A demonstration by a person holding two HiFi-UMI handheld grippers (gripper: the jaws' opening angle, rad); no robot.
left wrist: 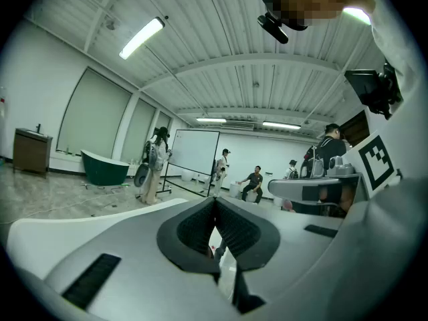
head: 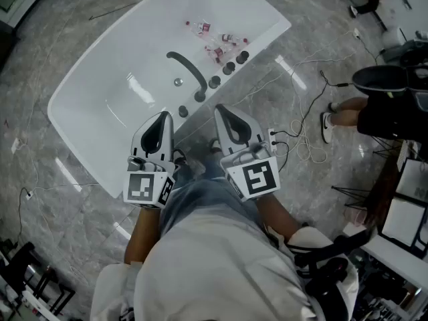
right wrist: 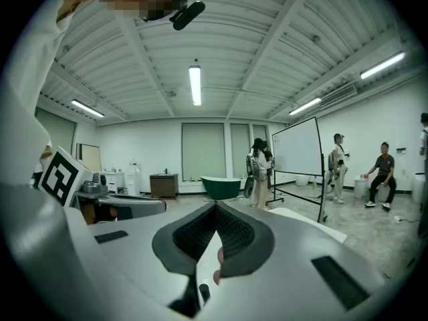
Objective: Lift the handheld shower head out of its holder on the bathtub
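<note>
A dark curved handheld shower head [head: 188, 69] lies along the rim of the white bathtub [head: 100, 92], its lower end in the holder [head: 199, 97] among several dark knobs [head: 215, 82]. My left gripper [head: 162, 116] is held close to my body, just short of the tub's near edge, jaws shut on nothing. My right gripper [head: 220, 110] is beside it, also shut and empty, a short way below the holder. In the left gripper view [left wrist: 215, 200] and the right gripper view [right wrist: 215, 205] the dark pads meet at the tips, and both point out across the room.
Small red-and-white bottles [head: 217, 43] lie in the tub near the knobs, and a drain [head: 178, 81] sits beside the shower head. Cables [head: 304, 122] trail over the marble floor on the right, next to a person's foot [head: 326, 126]. Other people, a whiteboard [right wrist: 304, 146] and a green tub [left wrist: 103, 170] stand farther off.
</note>
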